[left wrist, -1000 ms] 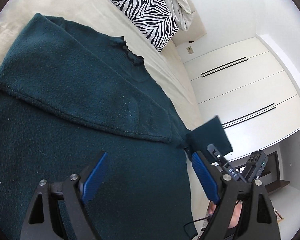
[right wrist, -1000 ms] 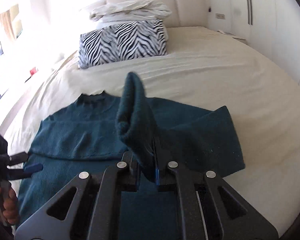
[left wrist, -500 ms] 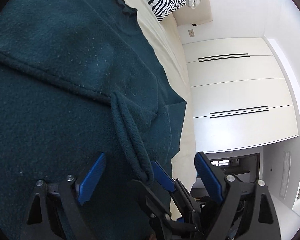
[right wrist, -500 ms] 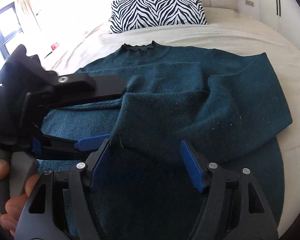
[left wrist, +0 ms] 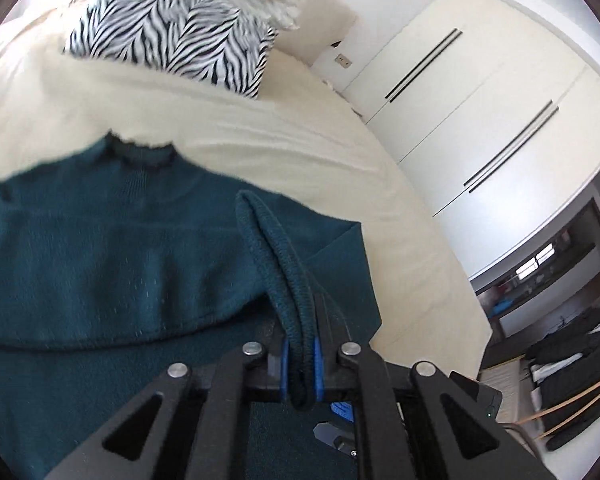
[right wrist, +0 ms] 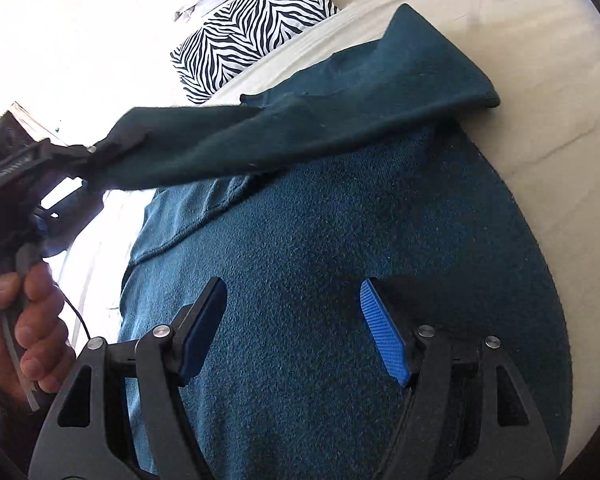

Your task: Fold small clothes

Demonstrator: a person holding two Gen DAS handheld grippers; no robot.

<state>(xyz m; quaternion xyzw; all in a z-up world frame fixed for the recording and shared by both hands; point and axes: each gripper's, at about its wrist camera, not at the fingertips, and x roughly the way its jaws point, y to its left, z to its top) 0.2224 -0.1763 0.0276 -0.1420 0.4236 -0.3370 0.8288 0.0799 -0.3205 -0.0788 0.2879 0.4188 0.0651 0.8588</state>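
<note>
The left gripper [left wrist: 300, 360] has its jaws closed tight on the ribbed cuff of the sleeve [left wrist: 276, 264], the blue pads pinching the doubled knit edge between them. From that pinch the sleeve runs away from the jaws toward the far right — in the right wrist view it hangs as a taut, raised band [right wrist: 300, 136] stretched from the left gripper [right wrist: 96, 152], held in the person's left hand [right wrist: 24, 312], across to the shoulder of the sweater at the right edge of the garment. Its long axis lies crosswise over the chest, lifted clear of the body cloth below.

The right gripper [right wrist: 292, 328] has its jaws spread wide and grips nothing; the two blue pads [right wrist: 380, 336] sit low over the lower body of the teal sweater [right wrist: 340, 264], which lies flat on the cream bed [right wrist: 560, 160], collar [left wrist: 144, 156] toward the zebra pillow [left wrist: 172, 32] at the far end.

My reading is that the sleeve fold is in hand and the left gripper alone governs it — the cuff needs to be carried across and laid down on the chest so the band slackens flat. The right jaws are nearer the hem, well placed for a later bottom fold. A wardrobe [left wrist: 480, 100] stands beyond the bed.
</note>
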